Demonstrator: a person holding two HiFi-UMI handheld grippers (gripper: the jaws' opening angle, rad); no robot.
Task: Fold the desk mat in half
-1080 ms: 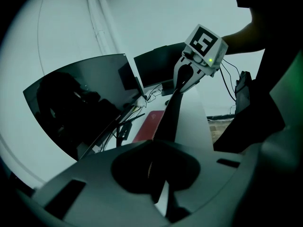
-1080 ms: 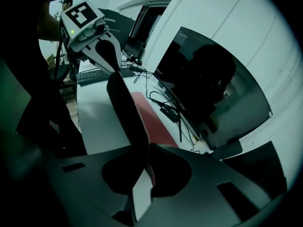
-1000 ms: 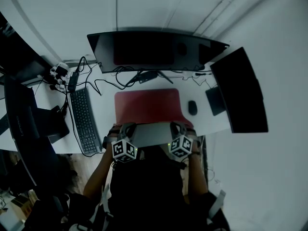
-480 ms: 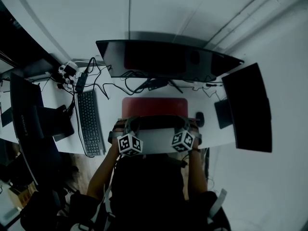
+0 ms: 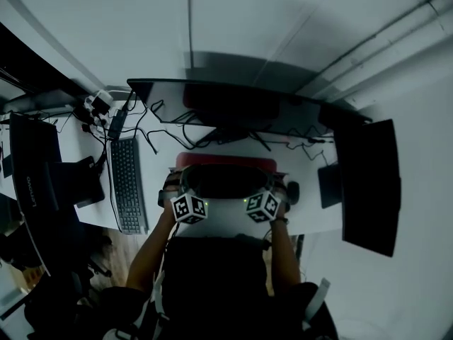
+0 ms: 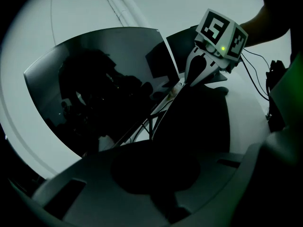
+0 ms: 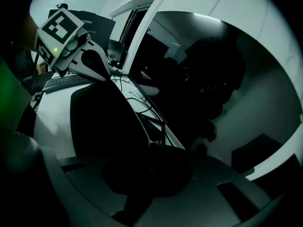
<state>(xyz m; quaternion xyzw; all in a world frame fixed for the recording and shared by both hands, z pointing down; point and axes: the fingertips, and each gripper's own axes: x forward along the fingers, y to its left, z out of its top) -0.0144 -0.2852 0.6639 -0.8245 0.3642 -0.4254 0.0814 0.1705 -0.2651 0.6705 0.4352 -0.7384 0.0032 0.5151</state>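
The desk mat lies on the white desk (image 5: 315,218) in front of the curved monitor. Only a strip of its red top (image 5: 226,162) shows at the far edge. Its near edge is lifted and carried over, so the dark underside (image 5: 226,181) faces up between the grippers. My left gripper (image 5: 177,188) is shut on the left corner of that edge and my right gripper (image 5: 276,190) on the right corner. In the left gripper view the black mat (image 6: 199,122) runs from my jaws across to the right gripper (image 6: 208,65). The right gripper view shows the mat (image 7: 104,122) reaching the left gripper (image 7: 80,56).
A wide curved monitor (image 5: 241,108) stands just behind the mat, with cables (image 5: 170,134) under it. A second monitor (image 5: 368,183) is at the right, a mouse (image 5: 292,190) beside the mat, a keyboard (image 5: 127,183) at the left, and a black device (image 5: 42,176) farther left.
Both grippers have carried the mat's near edge away from me toward the monitor. Less of the red top shows and more of the dark underside.
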